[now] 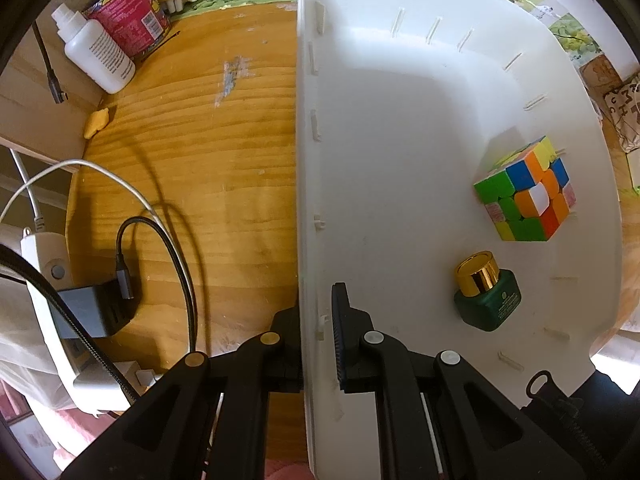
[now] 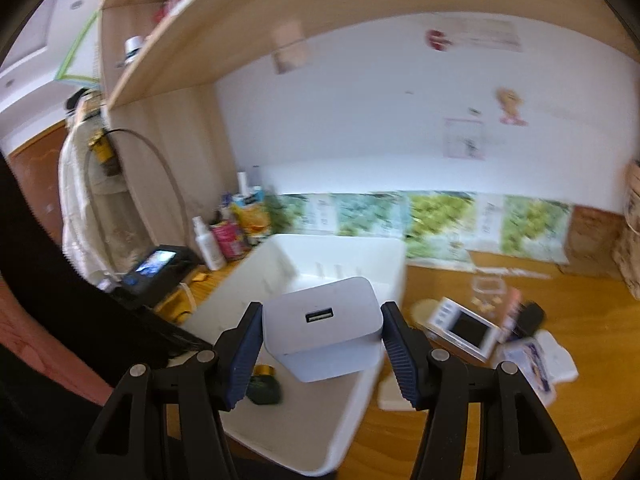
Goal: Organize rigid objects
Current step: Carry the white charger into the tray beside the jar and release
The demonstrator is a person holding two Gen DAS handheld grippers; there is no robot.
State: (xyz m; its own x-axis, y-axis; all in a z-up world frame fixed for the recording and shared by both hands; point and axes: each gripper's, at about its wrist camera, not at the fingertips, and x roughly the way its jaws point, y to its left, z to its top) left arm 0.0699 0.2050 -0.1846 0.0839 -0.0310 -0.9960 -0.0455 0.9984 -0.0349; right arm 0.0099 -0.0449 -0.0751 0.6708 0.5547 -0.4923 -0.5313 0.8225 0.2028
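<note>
A: Charger [image 2: 322, 322] first: where is it?

B: Between the right gripper [image 2: 320, 354] pads, clamped from both sides, USB port facing the camera, held above the white bin [image 2: 280, 432].

A: And the left gripper [image 1: 316, 334]?

B: Nearly closed, pinching the bin's wall [image 1: 310, 240], one finger inside, one outside.

A: Inside the bin?

B: Puzzle cube [image 1: 526, 194] at three o'clock, green jar [image 1: 486, 294] with a gold cap at four o'clock, apart from each other.

White bin [image 1: 400, 128] holds scrambled cube [image 1: 526, 192] and gold-capped green jar [image 1: 486, 292]; white charger [image 2: 322, 328] raised above.
</note>
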